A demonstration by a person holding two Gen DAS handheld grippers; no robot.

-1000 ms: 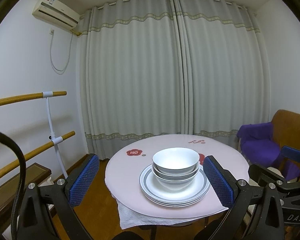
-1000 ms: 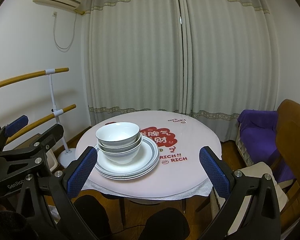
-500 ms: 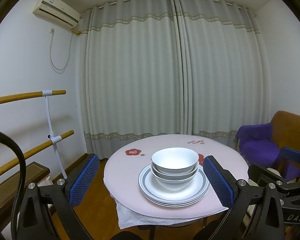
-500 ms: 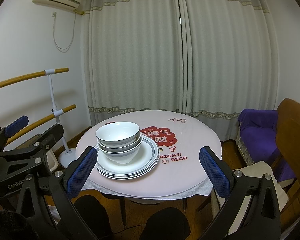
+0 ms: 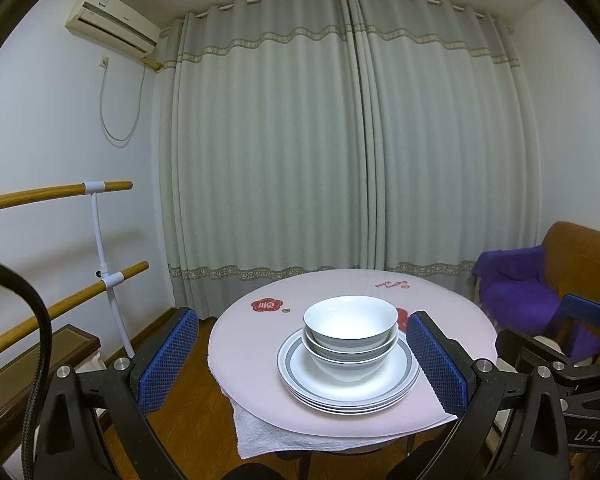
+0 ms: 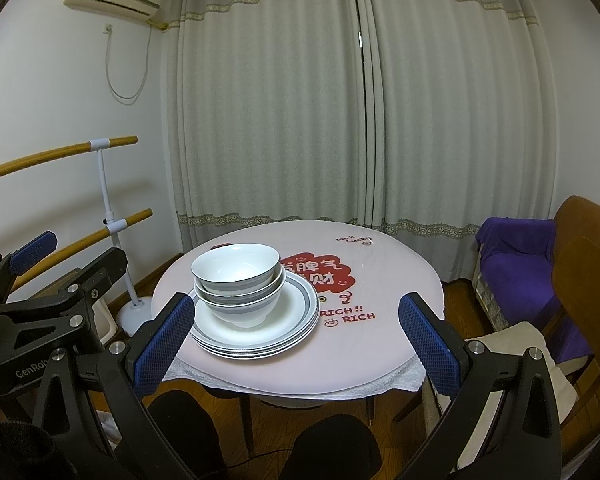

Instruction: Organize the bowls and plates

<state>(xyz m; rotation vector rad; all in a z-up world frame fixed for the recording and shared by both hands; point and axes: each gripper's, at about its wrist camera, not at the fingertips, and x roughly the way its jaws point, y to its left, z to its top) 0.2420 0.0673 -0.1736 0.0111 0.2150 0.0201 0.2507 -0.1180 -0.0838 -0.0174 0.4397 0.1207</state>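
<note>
- White bowls (image 5: 350, 330) with grey bands are nested, openings upward, on a stack of grey-rimmed plates (image 5: 348, 384).
- At least two bowls are counted, with a third bowl apparently beneath them; several plate rims are visible at the stack edge, but the exact plate count cannot be told.
- The stack is located on the pink round surface (image 5: 440, 312), near its front edge and toward the left side as seen in the right wrist view.
- No other plate or bowl is visible on the surface, so the stacking is judged essentially complete; whether the stack must be carried elsewhere cannot be determined.
- No long axis is presented by the round items; the stack axis is vertical and no tilt is noted.
- The left gripper (image 5: 304, 364) is held apart and empty, short of the surface, with the stack framed between its blue pads.
- The right gripper (image 6: 300, 344) is likewise held apart and empty, short of the surface, with the stack ahead near its left pad.
</note>
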